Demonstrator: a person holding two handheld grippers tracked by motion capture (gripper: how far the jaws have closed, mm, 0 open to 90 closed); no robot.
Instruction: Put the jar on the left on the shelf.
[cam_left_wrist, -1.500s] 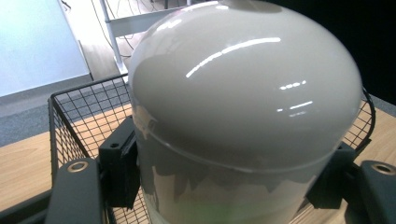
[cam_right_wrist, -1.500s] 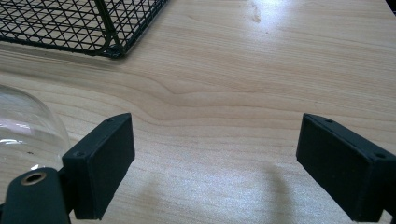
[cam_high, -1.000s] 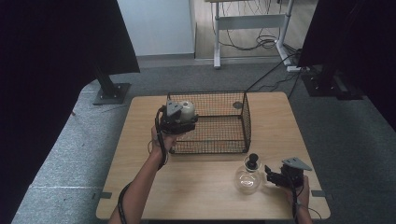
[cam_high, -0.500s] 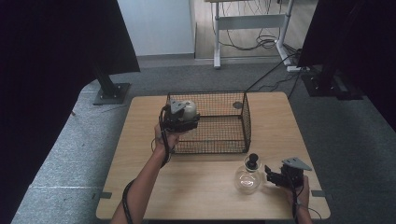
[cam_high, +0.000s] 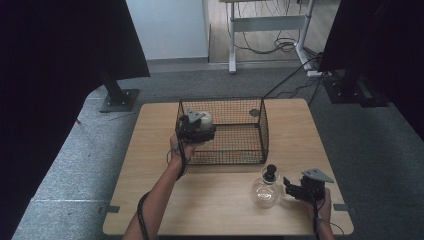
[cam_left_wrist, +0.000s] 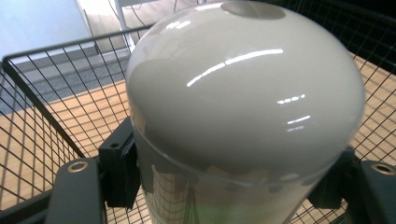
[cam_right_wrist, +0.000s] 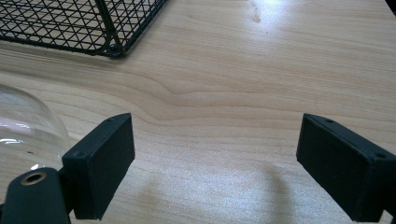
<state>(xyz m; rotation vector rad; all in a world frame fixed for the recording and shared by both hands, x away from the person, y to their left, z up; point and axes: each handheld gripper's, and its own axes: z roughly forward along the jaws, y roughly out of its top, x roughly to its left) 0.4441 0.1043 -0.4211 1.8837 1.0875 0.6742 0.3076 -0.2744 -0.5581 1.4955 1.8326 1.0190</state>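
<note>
A glossy cream-white rounded bottle (cam_left_wrist: 243, 107) is clamped between the two black jaws of my left gripper (cam_high: 196, 125), which is shut on it. In the high view the white bottle (cam_high: 204, 118) hangs over the left end of the black wire basket (cam_high: 260, 131), just inside its rim. My right gripper (cam_high: 296, 188) rests low at the table's front right with its jaws wide open and nothing between them. Just left of it stands a clear glass flask (cam_high: 265, 192) with a black stopper; its curved wall, the glass flask (cam_right_wrist: 23, 126), lies beside the left jaw.
The wooden table (cam_high: 150, 150) has free room left and front of the basket. A corner of the basket (cam_right_wrist: 112, 46) lies ahead of my right gripper. Beyond the table are grey carpet, a stand base (cam_high: 119, 100) and a desk frame with cables (cam_high: 280, 45).
My left gripper has moved with the white bottle a little right and down, over the basket's left end. The right gripper and the flask have stayed put.
</note>
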